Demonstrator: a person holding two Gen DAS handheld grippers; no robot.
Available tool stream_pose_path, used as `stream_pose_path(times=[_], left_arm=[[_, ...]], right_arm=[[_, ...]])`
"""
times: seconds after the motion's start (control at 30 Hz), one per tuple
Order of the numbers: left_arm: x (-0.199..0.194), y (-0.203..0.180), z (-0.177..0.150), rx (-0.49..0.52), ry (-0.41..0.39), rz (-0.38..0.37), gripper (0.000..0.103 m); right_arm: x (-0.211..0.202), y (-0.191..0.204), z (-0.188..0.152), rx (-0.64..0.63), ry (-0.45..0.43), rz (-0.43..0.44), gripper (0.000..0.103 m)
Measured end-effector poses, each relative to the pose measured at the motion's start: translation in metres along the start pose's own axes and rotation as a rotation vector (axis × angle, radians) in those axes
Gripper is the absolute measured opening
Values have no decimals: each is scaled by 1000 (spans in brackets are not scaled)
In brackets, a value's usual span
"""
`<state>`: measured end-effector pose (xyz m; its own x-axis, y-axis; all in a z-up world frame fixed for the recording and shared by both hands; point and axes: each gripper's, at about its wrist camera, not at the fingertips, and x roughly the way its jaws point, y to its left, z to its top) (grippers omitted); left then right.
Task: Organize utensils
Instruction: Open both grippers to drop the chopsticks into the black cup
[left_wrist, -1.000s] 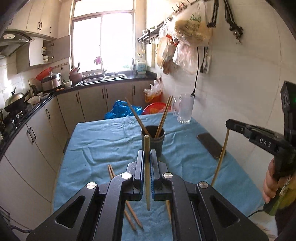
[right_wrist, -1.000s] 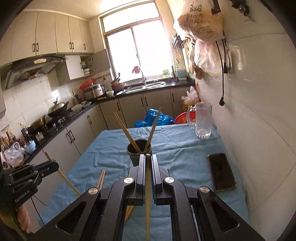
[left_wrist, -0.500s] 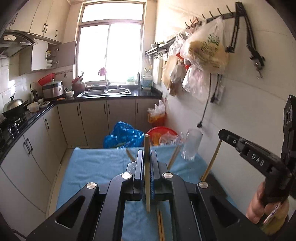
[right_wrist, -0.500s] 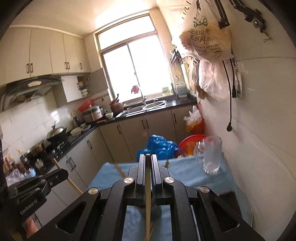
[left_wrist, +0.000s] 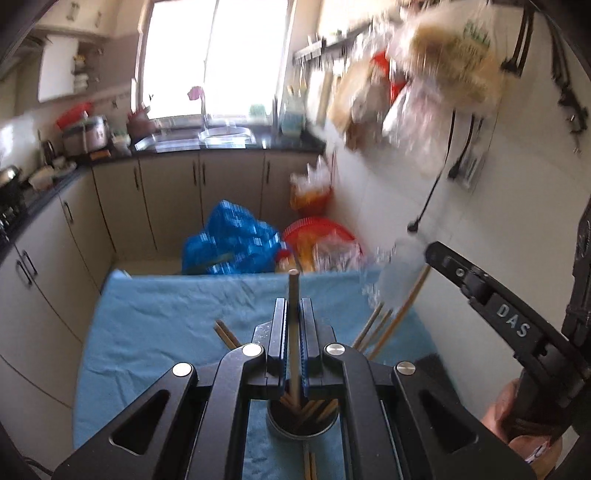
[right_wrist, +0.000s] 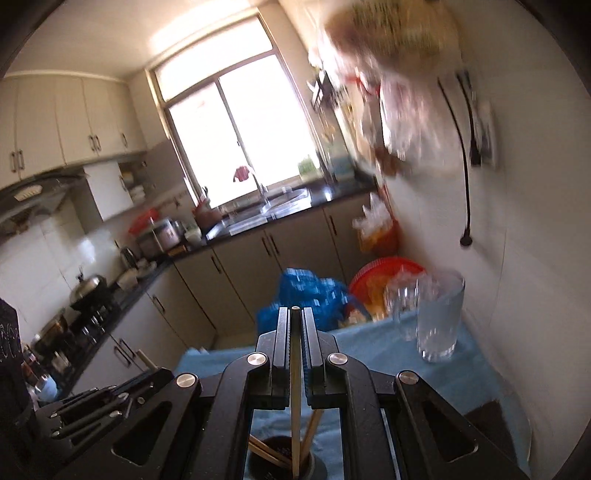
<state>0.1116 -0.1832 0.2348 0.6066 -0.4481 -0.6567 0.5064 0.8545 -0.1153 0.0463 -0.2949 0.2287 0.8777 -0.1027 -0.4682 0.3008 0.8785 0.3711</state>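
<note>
My left gripper (left_wrist: 293, 306) is shut on a wooden chopstick (left_wrist: 294, 332) held upright, its lower end inside the dark round holder cup (left_wrist: 301, 424) right below the fingers. The cup holds several chopsticks. My right gripper (right_wrist: 295, 317) is shut on another chopstick (right_wrist: 294, 398) whose lower end reaches into the same cup (right_wrist: 280, 459). The right gripper also shows at the right of the left wrist view (left_wrist: 432, 254), its chopstick (left_wrist: 400, 314) slanting down to the cup. Two loose chopsticks (left_wrist: 308, 463) lie on the blue cloth (left_wrist: 159, 314) near the cup.
A clear glass jug (right_wrist: 439, 317) stands at the table's far right by the tiled wall. A dark phone (right_wrist: 487, 413) lies on the right of the cloth. Blue bag (left_wrist: 232, 236) and red basin (left_wrist: 317, 229) sit beyond the table. Bags hang on the wall above.
Both grippers have moved forward over the cup and tipped downward, bringing the lower ends of their chopsticks into the cup. Both stay shut on their chopsticks.
</note>
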Motion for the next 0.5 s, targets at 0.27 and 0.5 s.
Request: stream_pose_path(times=[0.27, 0.5], left_arm=[[17, 4, -15, 7, 33, -14, 34], [-31, 17, -19, -6, -42, -14, 41]], right_arm=[[45, -25, -24, 17, 115, -11, 11], [25, -29, -21, 27, 94, -3, 39]])
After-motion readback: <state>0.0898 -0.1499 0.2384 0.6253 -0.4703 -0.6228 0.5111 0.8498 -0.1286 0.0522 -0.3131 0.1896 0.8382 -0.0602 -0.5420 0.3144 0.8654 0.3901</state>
